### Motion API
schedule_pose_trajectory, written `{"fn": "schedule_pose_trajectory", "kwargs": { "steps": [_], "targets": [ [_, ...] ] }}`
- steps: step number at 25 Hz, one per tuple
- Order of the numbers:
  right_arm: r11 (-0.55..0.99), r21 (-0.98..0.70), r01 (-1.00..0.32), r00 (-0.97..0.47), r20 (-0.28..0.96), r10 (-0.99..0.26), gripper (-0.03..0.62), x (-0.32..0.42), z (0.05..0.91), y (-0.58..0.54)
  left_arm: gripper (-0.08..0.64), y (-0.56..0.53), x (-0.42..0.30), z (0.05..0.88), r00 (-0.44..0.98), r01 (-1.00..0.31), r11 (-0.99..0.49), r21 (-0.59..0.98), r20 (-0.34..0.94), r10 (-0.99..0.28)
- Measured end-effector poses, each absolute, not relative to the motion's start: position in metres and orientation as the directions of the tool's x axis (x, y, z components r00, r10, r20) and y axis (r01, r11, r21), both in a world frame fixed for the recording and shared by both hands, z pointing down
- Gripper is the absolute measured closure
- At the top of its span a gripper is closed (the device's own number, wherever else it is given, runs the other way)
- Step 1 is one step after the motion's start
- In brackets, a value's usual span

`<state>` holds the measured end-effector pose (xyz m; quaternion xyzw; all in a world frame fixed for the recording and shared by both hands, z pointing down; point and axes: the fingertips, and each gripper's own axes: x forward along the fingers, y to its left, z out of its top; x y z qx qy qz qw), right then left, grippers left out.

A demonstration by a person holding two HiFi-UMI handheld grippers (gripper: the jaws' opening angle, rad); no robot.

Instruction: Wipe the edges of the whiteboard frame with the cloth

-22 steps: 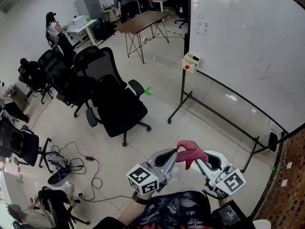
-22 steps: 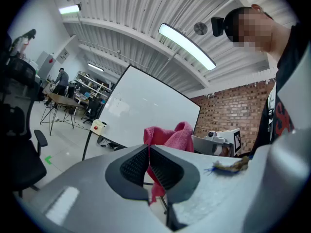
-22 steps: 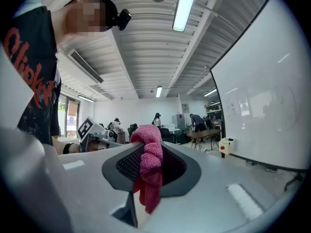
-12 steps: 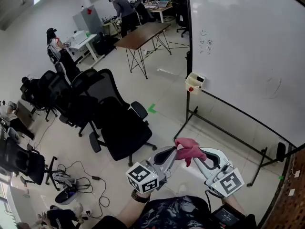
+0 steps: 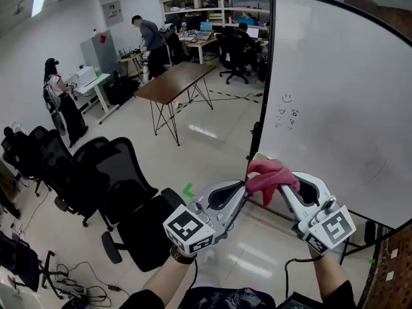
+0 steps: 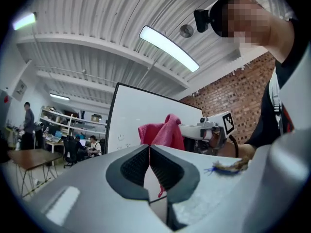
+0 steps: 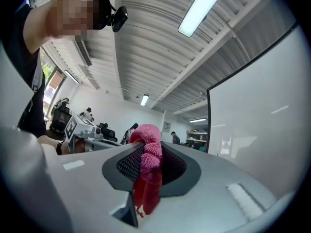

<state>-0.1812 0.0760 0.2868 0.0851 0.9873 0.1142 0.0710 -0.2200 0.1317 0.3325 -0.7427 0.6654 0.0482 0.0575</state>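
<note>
Both grippers and the cloth [image 5: 270,176] had risen toward the whiteboard [image 5: 341,95].
- Cloth: pink, bunched, near the frame [image 5: 268,76], contact not evident.
- Left gripper [image 5: 243,187]: pinched a thin cloth edge.
- Right gripper [image 5: 280,188]: clamped the bunch.
- Wiping: apparently unstarted, with all edges outstanding.

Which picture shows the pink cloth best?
The right gripper view: the pink cloth is close, pinched by the right hand-held gripper. The head view shows it small, between both hand-held grippers. The left gripper view shows its top beyond the left hand-held gripper, a thin edge caught in those jaws.
</note>
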Motion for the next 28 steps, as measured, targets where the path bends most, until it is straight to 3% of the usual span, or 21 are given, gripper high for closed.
{"fn": "schedule_pose_trajectory", "kwargs": {
  "steps": [6, 12, 19, 28],
  "targets": [
    [0.944, 0.33, 0.017, -0.977, -0.196, 0.087, 0.518, -0.299, 0.219, 0.04, 0.557, 0.076, -0.333, 0.27, 0.248, -0.963, -0.223, -0.15, -0.179, -0.952],
    [0.894, 0.409, -0.183, -0.953, -0.296, -0.06, 0.52, -0.375, 0.126, -0.019, 0.557, 0.034, -0.417, 0.161, 0.269, -0.937, -0.193, -0.292, -0.248, -0.931],
    [0.782, 0.501, -0.371, -0.917, -0.328, -0.225, 0.525, -0.421, 0.013, -0.091, 0.557, -0.039, -0.448, 0.057, 0.309, -0.93, -0.228, -0.288, -0.277, -0.91],
    [0.679, 0.556, -0.48, -0.877, -0.333, -0.346, 0.522, -0.449, -0.044, -0.133, 0.558, -0.086, -0.469, 0.016, 0.296, -0.945, -0.228, -0.234, -0.324, -0.898]
  ]
}}
